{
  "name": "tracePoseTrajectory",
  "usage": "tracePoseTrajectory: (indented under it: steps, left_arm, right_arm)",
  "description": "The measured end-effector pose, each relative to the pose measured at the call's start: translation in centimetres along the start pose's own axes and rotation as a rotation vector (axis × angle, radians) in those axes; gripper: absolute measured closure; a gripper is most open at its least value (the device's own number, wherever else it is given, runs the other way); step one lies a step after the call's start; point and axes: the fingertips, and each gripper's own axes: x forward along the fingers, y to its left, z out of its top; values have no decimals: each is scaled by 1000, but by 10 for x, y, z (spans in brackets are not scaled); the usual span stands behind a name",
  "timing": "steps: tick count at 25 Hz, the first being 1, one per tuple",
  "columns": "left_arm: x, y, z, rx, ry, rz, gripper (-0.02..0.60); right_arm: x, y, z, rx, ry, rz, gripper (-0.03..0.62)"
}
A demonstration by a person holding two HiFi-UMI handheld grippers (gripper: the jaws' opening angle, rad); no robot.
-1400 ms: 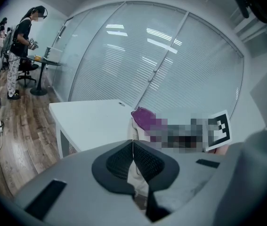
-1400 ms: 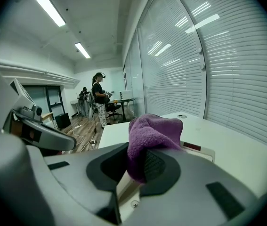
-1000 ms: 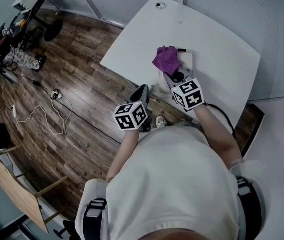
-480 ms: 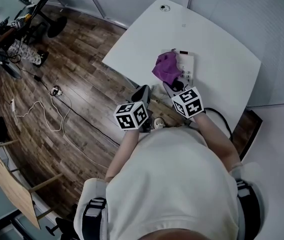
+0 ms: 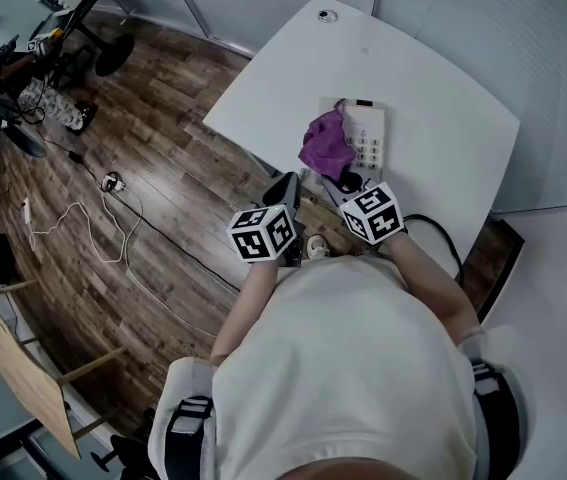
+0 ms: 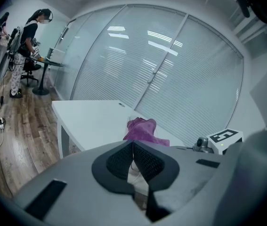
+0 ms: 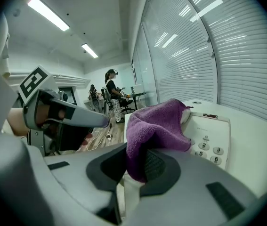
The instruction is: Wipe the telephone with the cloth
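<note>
A white telephone (image 5: 366, 137) (image 7: 212, 134) lies on the white table (image 5: 433, 108), its number keys showing. A purple cloth (image 5: 325, 145) (image 7: 157, 126) (image 6: 141, 130) covers the phone's left side. My right gripper (image 5: 344, 180) (image 7: 135, 166) is shut on the near end of the cloth, at the phone's near edge. My left gripper (image 5: 285, 188) (image 6: 133, 160) hangs beside the table's near-left edge, over the floor, jaws shut with nothing between them.
A black cable (image 5: 441, 230) runs off the table's near right edge. White cords (image 5: 103, 230) lie on the wooden floor to the left. A person (image 6: 27, 51) stands at a far desk with chairs.
The cloth has been dragged toward me and to the left across the phone, uncovering the keypad. My right gripper pulled back with it. The left gripper stayed put.
</note>
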Motion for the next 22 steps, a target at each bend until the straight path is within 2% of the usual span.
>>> tracePoseTrajectory:
  steps: [15,22]
  left_arm:
    - [0,-12,-5,13,10,-8,560]
    - [-4,-4,-5,-4,2,11,560]
  right_arm:
    - [-3,20,-32,13,75,67,531]
    - [-1,26,-39,20,95,84,531]
